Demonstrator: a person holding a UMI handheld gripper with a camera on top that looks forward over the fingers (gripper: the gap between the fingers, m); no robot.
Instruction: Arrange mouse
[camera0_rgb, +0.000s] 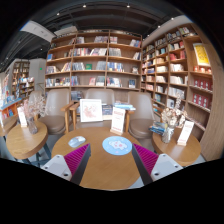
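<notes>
A round blue mouse pad (117, 145) with a pale print lies on a round wooden table (100, 168), just ahead of my fingers and a little toward the right one. A small pale object (77, 141), seemingly the mouse, lies on the table left of the pad, just beyond my left finger. My gripper (109, 150) is open and empty, held low over the near part of the table. Its pink pads (146, 158) stand wide apart.
A framed card (91, 110) and a white standing sign (118, 120) stand at the table's far side. Chairs (56, 112) ring the table. Other wooden tables stand at the left (24, 141) and right (180, 147). Tall bookshelves (95, 62) line the walls.
</notes>
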